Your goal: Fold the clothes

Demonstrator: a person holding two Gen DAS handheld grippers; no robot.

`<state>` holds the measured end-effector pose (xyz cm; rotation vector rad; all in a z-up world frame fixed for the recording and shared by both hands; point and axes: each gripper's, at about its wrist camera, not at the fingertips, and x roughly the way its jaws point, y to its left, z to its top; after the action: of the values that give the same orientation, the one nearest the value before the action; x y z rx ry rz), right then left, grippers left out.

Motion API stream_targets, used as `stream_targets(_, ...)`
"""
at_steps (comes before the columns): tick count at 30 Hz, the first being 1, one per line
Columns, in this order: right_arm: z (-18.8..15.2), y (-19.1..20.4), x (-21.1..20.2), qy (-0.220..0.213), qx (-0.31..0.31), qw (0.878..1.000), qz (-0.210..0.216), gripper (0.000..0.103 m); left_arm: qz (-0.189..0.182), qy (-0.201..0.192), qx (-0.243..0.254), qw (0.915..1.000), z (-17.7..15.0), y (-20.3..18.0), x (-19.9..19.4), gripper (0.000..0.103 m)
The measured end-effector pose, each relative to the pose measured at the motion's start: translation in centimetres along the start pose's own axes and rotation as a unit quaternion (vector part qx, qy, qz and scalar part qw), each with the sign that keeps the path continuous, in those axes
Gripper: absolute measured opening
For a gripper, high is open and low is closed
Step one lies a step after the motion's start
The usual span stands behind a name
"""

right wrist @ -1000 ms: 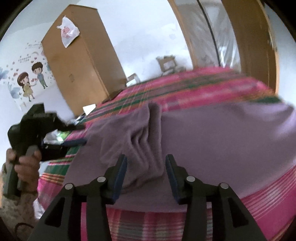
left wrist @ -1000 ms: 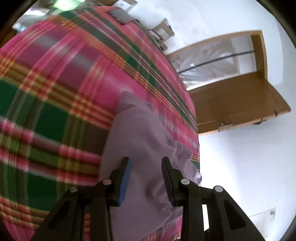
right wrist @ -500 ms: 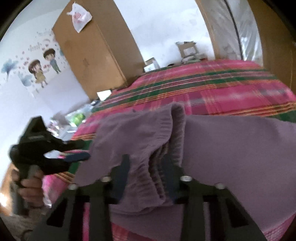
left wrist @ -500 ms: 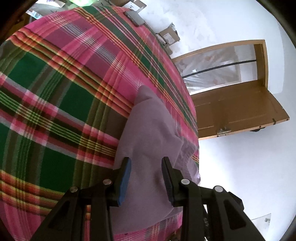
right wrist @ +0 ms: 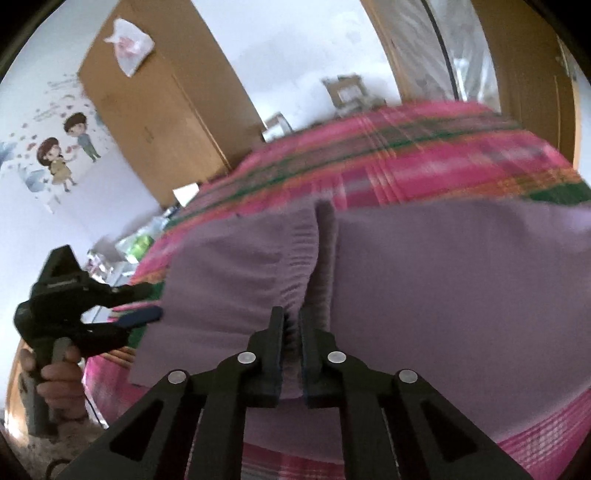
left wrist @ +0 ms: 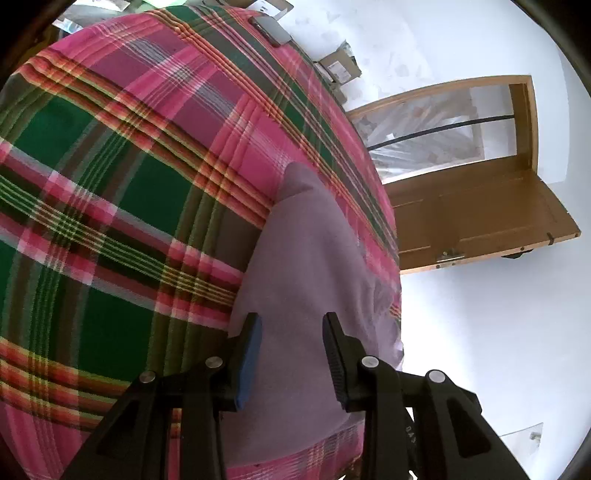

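A purple knit garment point(left wrist: 306, 258) lies spread near the edge of a bed with a pink and green plaid cover point(left wrist: 129, 184). In the right wrist view the garment point(right wrist: 443, 277) shows a bunched ribbed fold at its middle. My right gripper point(right wrist: 291, 317) is shut on that ribbed fold, and cloth fills the narrow gap between the pads. My left gripper point(left wrist: 291, 321) is open, hovering over the garment's near end with nothing pinched. The right wrist view shows the left gripper point(right wrist: 151, 301) just off the garment's left edge, held by a hand point(right wrist: 55, 373).
A wooden door point(left wrist: 472, 221) stands open past the bed's right side. A flat dark device point(left wrist: 271, 27) lies on the far end of the bed, with cardboard boxes point(left wrist: 340, 68) behind it. A tall wooden wardrobe point(right wrist: 166, 110) stands at the back left.
My right gripper went from open astride the ribbed fold to shut on it, and it moved in closer. The left gripper stayed open and about where it was.
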<state>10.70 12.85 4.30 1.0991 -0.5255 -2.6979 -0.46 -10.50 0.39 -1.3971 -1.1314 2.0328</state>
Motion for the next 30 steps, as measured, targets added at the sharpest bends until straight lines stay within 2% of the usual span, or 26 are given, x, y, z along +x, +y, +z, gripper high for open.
stream_targets(4,0.4,-0.3,-0.5,-0.006,0.001,1.000,-0.012,0.039,0.001,0.002,0.001,1.0000,0.0,0.2,0.0,0.034)
stream_targets(6,0.8,-0.8,-0.4,-0.006,0.010,1.000,-0.007,0.040,0.001,0.004,0.004,1.0000,0.0,0.2,0.0,0.034)
stream_targets(10,1.5,-2.0,1.4,0.031,0.047,0.998,0.033,0.040,0.000,0.007,0.010,0.9999,-0.3,0.4,-0.5,0.034)
stream_targets(14,1.6,-2.4,2.2,0.044,0.072,0.994,0.071,0.043,-0.003,0.008,0.015,0.9998,-0.5,0.7,-0.9,0.035)
stream_targets(18,1.4,-2.3,2.5,0.051,0.082,0.991,0.088,0.042,-0.003,0.011,0.015,0.9998,-0.5,1.0,-1.2,0.035)
stream_targets(20,1.3,-2.0,2.1,0.045,0.074,0.993,0.085,0.026,-0.002,0.012,0.015,0.9998,-0.5,1.1,-1.4,0.035)
stream_targets(22,1.2,-1.9,1.5,0.037,0.072,0.992,0.098,0.020,-0.004,0.014,0.014,0.9998,-0.5,1.2,-1.6,0.035)
stream_targets(30,0.9,-1.6,-1.6,0.008,0.100,0.986,0.135,0.017,-0.013,0.021,0.010,0.9996,-0.8,1.2,-1.7,0.035)
